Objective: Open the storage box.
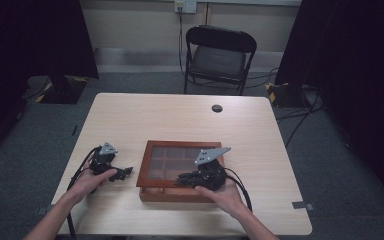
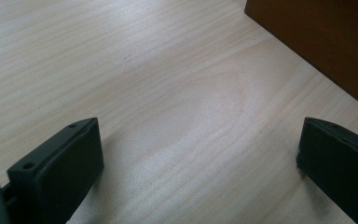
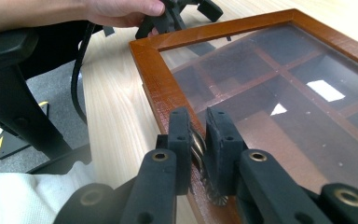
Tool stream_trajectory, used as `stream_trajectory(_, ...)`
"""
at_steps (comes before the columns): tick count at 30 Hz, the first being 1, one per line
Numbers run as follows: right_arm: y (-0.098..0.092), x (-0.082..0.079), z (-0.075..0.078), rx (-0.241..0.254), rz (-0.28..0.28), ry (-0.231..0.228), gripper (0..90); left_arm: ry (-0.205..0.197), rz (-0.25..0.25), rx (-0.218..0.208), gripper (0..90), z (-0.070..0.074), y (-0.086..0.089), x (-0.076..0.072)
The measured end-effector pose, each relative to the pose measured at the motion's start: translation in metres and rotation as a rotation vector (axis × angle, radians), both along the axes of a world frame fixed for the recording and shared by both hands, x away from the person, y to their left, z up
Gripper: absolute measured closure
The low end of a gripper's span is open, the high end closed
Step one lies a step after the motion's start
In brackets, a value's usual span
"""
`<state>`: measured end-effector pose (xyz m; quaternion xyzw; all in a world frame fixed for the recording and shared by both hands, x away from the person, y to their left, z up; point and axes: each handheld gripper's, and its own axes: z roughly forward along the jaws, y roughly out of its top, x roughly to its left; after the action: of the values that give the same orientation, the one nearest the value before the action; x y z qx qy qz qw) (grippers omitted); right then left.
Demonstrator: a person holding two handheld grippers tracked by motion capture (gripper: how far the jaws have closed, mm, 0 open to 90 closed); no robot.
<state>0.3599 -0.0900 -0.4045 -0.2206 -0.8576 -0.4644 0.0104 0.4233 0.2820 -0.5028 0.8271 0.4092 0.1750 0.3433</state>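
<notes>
A brown wooden box (image 1: 143, 172) with a glass lid over several compartments lies on the table near its front edge. My right gripper (image 1: 181, 179) lies low over the box's front edge, shut on a small metal clasp (image 3: 196, 143) at the lid's front rim (image 3: 154, 79). Its pads (image 3: 181, 130) pinch the clasp from both sides. My left gripper (image 1: 125, 173) rests on the table just left of the box, jaws wide open with bare tabletop between them (image 2: 200, 140). The box's side wall (image 2: 326, 42) lies close ahead of the left gripper. The left gripper (image 3: 179, 18) also appears beyond the box's corner.
The light wooden table (image 1: 180, 120) has a round cable hole (image 1: 217, 108) at the back. A black folding chair (image 1: 219, 55) stands beyond the far edge. Cables trail from both grippers toward the front edge.
</notes>
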Motion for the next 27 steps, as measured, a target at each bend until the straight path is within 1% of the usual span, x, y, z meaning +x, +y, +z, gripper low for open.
stream_trajectory(11,0.000,0.003,0.009,0.007,-0.004,-0.007,81.5,0.002,-0.002,0.000,0.0,0.000,0.000,0.000)
stream_trajectory(18,0.000,0.004,0.017,0.005,-0.011,-0.019,81.5,0.002,-0.002,0.000,0.0,0.000,0.000,0.000)
stream_trajectory(27,-0.001,0.008,0.025,0.020,-0.018,-0.021,81.6,0.003,-0.002,0.000,0.0,0.000,0.000,0.000)
